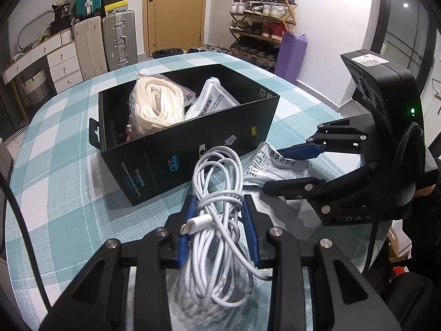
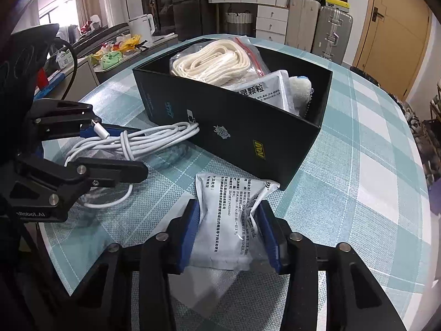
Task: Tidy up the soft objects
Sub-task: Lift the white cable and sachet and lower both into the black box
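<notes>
We see the white cable bundle (image 1: 217, 207) at lower centre of left wrist view, pinched btw the blue pads of the left tool (image 1: 219, 212); its loops reach up to the black box (image 1: 193, 149) wall. In right wrist view the silver sachet (image 2: 228, 220) sits lower centre, right tool (image 2: 230, 234) pads pressed on both its sides, pkt crumpled at right edge, its far end near the box corner. Box at upper centre of both frames, open top, holding a bagged cream rope coil (image 1: 157, 102), a second sachet (image 1: 215, 102) and a white fluffy item (image 2: 300, 88). All rests on the teal-checked surface (image 1: 69, 149). Suitcases (image 1: 110, 38) and shoe rack (image 1: 261, 19) along the top of left wrist view.
</notes>
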